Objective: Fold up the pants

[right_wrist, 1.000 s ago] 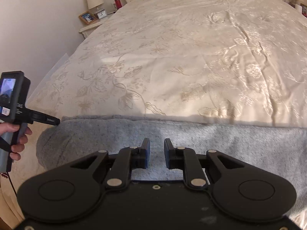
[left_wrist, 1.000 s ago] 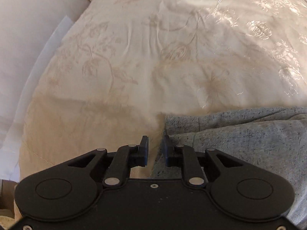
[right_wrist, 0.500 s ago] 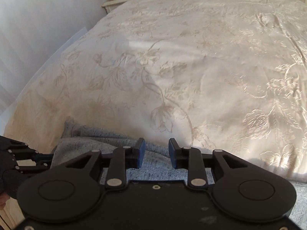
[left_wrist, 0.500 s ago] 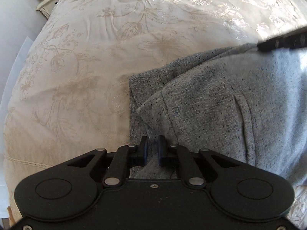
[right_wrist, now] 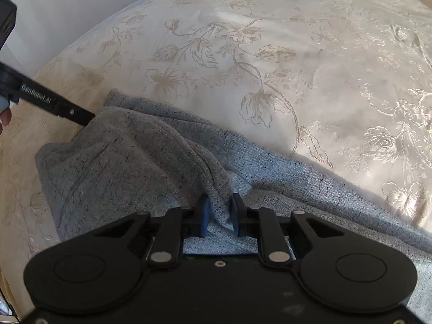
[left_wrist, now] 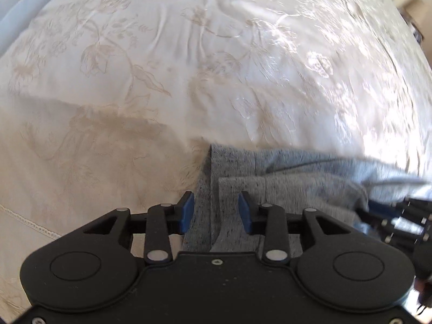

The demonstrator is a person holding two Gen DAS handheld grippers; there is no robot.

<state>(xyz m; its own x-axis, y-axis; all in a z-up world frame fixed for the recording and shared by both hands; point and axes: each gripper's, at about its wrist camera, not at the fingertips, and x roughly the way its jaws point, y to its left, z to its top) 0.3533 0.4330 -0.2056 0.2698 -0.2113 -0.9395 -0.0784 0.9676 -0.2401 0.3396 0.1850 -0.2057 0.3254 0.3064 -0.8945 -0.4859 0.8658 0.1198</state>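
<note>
bed (right_wrist: 270, 54) fills both views, covered by a cream spread with a woven flower pattern (right_wrist: 235, 32), sunlit and glossy toward its far side in the left wrist view (left_wrist: 297, 67). a pale wall (right_wrist: 67, 5) shows beyond the bed's edge in the right wrist view.

grey pants (right_wrist: 121, 167) lie on the near part of the bed, speckled knit, partly folded so that one layer sits over another. in the right wrist view the upper layer rises in a soft ridge toward the camera, and a flat band of the same fabric runs off across the bed to the right. in the left wrist view the pants (left_wrist: 283, 189) show a straight folded edge, with bare spread to the left of that edge.

left tongs (left_wrist: 216, 210) stand apart, their blue pads on either side of the pants' folded edge, fabric between them but not pinched. in the right wrist view the dark body of the left tongs (right_wrist: 54, 102) reaches in to the far corner of the pants.

right tongs (right_wrist: 220, 213) are drawn close together and clamped on the raised ridge of the pants, cloth bunched between the pads. in the left wrist view the right tongs (left_wrist: 399, 216) appear blurred at the pants' right end.
</note>
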